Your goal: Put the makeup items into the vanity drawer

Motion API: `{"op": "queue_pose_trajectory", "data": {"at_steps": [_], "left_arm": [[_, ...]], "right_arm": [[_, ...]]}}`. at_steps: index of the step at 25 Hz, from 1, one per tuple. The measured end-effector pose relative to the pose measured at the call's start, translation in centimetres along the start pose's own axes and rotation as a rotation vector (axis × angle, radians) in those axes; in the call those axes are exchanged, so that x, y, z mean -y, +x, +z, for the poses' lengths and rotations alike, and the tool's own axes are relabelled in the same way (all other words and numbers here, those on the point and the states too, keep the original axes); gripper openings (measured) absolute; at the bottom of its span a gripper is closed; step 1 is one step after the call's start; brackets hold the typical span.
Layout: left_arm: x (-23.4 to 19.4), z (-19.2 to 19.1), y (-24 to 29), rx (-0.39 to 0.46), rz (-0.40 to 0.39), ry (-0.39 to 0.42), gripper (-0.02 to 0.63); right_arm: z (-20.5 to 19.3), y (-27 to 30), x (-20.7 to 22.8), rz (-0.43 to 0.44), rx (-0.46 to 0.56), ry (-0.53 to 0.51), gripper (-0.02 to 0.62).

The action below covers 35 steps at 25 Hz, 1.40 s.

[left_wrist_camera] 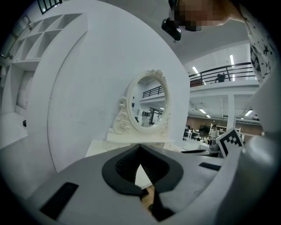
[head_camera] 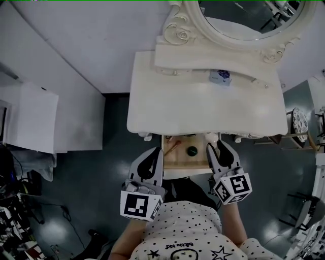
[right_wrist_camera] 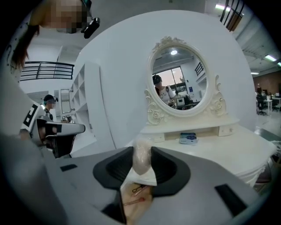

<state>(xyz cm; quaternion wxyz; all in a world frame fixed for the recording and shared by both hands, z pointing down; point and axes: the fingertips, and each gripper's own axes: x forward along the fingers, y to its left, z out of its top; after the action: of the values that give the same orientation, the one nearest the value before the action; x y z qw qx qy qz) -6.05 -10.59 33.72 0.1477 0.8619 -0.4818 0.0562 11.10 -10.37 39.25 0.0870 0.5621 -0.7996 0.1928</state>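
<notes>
Left gripper (left_wrist_camera: 145,193): my jaws are closed tip to tip with nothing between them; it hangs over the left front corner of the open drawer.
Right gripper (right_wrist_camera: 141,170): my jaws are clamped on a pale egg-shaped makeup item (right_wrist_camera: 142,157), one pad on each side of it.
Held item's place: in the head view it sits at my right jaw tips, above the drawer's right back corner, just under the desk's front edge.
Drawer (head_camera: 177,161): pulled out from the middle of the front edge of the white vanity desk (head_camera: 203,109); its wooden floor shows.
In the drawer: a small black round item (head_camera: 192,151) lies near the middle, and a thin red-tipped stick (head_camera: 173,147) lies toward the left back corner. The right gripper view also shows a dark hairpin (right_wrist_camera: 137,189) beside the stick.
Desk back edge: a small blue-and-white box (head_camera: 220,76) rests right of centre, against the base of the oval mirror (head_camera: 244,15).
</notes>
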Motion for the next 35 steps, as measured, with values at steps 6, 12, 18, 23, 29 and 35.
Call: {"op": "queue_pose_trajectory", "data": {"at_steps": [6,12,18,23,29,35], "left_arm": [[1.0,-0.1,-0.7,0.009,-0.019,0.003,0.002],[1.6,-0.5,-1.1,0.003,-0.026,-0.01,0.002],[2.0,-0.8,-1.5,0.002,-0.024,-0.011,0.002],[2.4,-0.9,-1.5,0.004,-0.033,-0.014,0.002],[3.0,-1.4,-1.5,0.0,-0.036,-0.02,0.002],[2.9,-1.6,-1.5,-0.01,-0.025,-0.028,0.002]], "right_arm": [[-0.2,-2.5,-0.2,-0.029,0.013,0.015,0.137],[-0.7,-4.1,-0.4,-0.038,0.009,0.042,0.137],[-1.4,-5.7,-0.4,-0.048,0.01,0.063,0.137],[-1.4,-6.1,-0.9,-0.013,0.035,0.059,0.137],[-1.8,-6.4,-0.8,-0.009,0.027,0.052,0.137],[-2.0,-6.6,0.0,-0.026,0.015,0.06,0.137]]}}
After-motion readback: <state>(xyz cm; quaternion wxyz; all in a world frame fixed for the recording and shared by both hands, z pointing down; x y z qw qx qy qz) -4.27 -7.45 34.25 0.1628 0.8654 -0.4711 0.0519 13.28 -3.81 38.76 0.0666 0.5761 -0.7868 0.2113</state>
